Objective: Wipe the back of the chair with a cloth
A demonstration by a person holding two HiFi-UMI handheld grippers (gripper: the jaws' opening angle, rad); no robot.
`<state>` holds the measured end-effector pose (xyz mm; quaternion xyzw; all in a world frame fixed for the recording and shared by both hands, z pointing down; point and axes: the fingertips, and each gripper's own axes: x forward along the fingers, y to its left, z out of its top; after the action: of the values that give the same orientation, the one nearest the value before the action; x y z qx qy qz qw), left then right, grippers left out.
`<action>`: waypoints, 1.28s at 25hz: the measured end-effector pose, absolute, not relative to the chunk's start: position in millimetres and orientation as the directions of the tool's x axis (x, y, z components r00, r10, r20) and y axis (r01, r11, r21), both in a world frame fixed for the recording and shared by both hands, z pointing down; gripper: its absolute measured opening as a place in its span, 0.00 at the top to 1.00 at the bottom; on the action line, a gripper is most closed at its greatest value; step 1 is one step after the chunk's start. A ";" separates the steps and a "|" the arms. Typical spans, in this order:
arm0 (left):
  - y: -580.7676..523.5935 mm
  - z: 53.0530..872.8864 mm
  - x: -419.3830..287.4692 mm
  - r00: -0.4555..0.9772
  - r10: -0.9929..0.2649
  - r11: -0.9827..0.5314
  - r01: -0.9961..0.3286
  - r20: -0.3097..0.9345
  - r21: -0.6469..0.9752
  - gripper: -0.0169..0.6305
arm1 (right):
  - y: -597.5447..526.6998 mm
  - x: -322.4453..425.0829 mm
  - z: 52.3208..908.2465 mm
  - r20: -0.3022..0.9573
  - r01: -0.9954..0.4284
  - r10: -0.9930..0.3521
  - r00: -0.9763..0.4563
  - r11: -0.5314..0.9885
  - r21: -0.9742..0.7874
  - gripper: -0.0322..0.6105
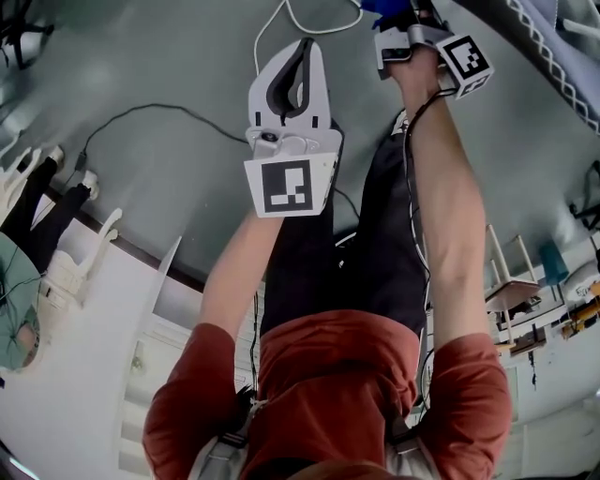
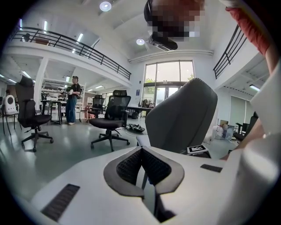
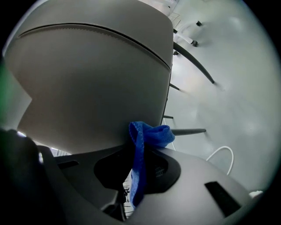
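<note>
Starting with the head view, the left gripper (image 1: 300, 52) points away over the grey floor (image 1: 159, 66) with its jaws pressed together and nothing in them. The right gripper (image 1: 398, 21) reaches further out, with a scrap of blue cloth (image 1: 382, 7) showing at its tip. A white cable (image 1: 314, 24) loops on the floor between the two, where feet could catch it.

In the left gripper view, the closed, empty jaws of the left gripper (image 2: 141, 151) face the grey chair back (image 2: 182, 112), which stands just ahead. Black office chairs (image 2: 109, 119) and a standing person (image 2: 72, 100) are well apart from it, behind.

In the right gripper view, the right gripper (image 3: 137, 151) pinches the cloth (image 3: 151, 134) along a fold. A soft bunch juts past the jaw tips against the lower edge of the chair back (image 3: 88, 74). The cloth looks light and limp, so it should mould to the surface, though it may drag out of a shallow pinch. The chair back looks broad, smooth and firm. It probably swivels or rolls under pressure, so the free left gripper could steady its edge. Nothing blocks the panel itself.
</note>
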<state>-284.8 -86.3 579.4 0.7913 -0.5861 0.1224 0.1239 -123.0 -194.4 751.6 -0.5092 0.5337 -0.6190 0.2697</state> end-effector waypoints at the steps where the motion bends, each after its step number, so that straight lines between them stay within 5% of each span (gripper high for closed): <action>1: -88.1 577.6 -284.3 0.284 -0.898 -0.283 -0.958 0.335 0.052 0.95 | -195.0 -124.3 748.5 0.340 -0.213 -0.876 -0.342 -0.280 -0.936 0.86; 32: -79.0 364.2 -226.9 0.203 -0.950 -0.191 -0.979 0.238 0.074 0.95 | -121.8 -79.4 444.1 0.242 -0.303 -0.833 -0.498 -0.095 -0.948 0.86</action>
<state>-226.9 -79.0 364.2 0.7685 -0.6275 0.0695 0.1046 -79.4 -121.8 444.1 -0.4478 0.6339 -0.5891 0.2251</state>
